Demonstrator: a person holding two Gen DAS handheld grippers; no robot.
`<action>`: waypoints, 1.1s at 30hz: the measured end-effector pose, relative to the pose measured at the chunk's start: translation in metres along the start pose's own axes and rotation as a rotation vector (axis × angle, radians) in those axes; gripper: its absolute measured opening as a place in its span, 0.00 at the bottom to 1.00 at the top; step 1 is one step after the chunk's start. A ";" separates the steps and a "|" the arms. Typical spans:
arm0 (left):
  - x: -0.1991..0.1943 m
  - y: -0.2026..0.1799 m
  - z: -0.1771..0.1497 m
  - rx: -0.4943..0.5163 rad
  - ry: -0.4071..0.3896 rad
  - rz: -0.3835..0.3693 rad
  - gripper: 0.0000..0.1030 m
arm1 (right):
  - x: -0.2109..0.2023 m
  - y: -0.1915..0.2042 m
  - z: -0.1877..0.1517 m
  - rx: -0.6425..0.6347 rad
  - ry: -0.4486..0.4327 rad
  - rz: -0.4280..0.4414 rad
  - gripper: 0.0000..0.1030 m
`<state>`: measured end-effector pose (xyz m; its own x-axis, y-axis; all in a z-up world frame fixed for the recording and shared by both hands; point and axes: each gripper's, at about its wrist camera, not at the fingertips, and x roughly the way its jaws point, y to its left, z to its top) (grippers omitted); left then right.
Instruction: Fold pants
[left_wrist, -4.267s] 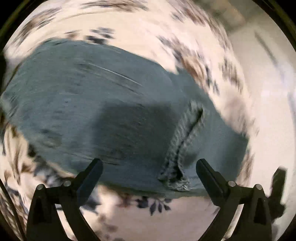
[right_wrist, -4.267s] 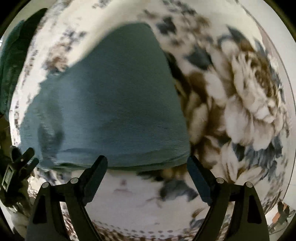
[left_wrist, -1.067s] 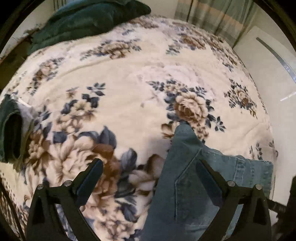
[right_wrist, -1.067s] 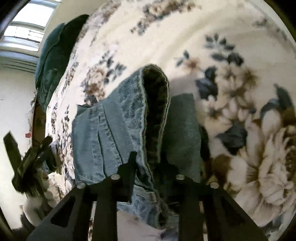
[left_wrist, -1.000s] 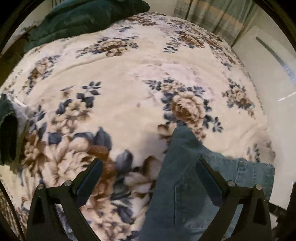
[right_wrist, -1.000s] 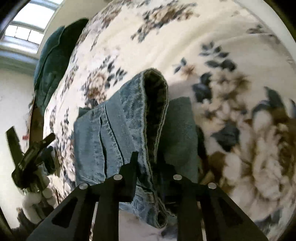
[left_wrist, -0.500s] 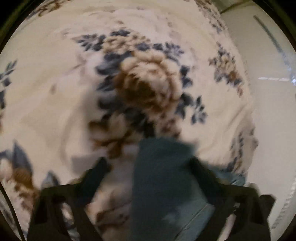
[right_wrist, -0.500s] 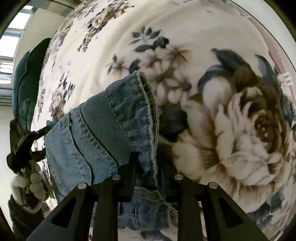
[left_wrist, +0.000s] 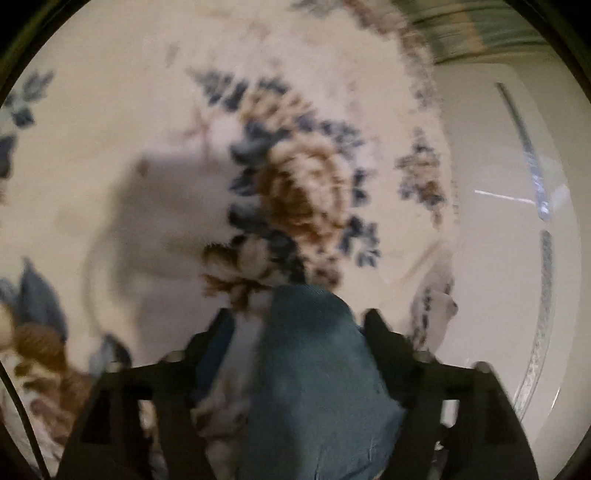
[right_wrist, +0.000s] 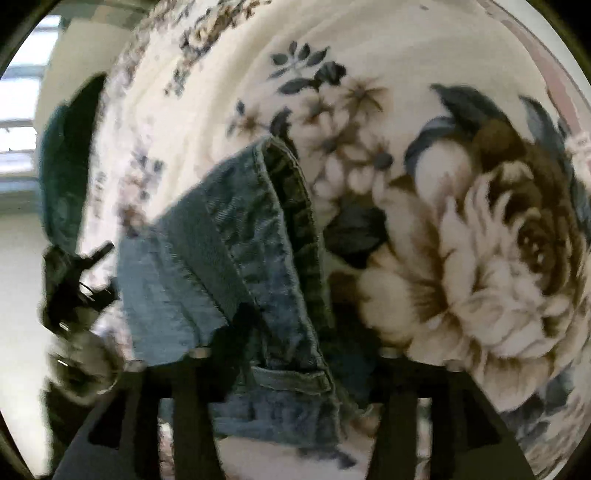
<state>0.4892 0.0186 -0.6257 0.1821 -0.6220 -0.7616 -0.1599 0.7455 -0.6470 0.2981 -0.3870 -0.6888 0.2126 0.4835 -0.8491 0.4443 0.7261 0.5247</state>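
right wrist, jeans (right_wrist: 236, 258), floral blanket (right_wrist: 480, 258), labels unreadable

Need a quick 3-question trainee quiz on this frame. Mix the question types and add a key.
1. True or false: the pants lie on a bare wooden table.
2. What sits between the jaws of the right tool? A) the pants' denim B) a green pillow C) nothing
3. In the left wrist view, what colour is the flower just beyond the denim?

Key
1. False. They lie on the floral blanket.
2. A. The jaws have just been opening and now stand apart, with the denim loose between them.
3. Brown, with blue leaves around it.
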 end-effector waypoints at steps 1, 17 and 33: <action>-0.009 -0.003 -0.008 0.018 -0.018 -0.013 0.87 | -0.007 -0.002 -0.003 0.014 -0.008 0.022 0.71; 0.028 0.011 -0.142 0.165 0.179 0.208 0.95 | -0.015 -0.013 -0.060 -0.021 -0.018 0.045 0.22; 0.025 0.009 -0.113 0.203 0.136 0.127 0.99 | 0.007 -0.039 -0.041 -0.039 0.091 0.071 0.75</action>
<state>0.3821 -0.0169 -0.6547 0.0392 -0.5370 -0.8427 0.0269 0.8436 -0.5363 0.2466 -0.3923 -0.7127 0.1615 0.5760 -0.8014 0.3961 0.7059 0.5872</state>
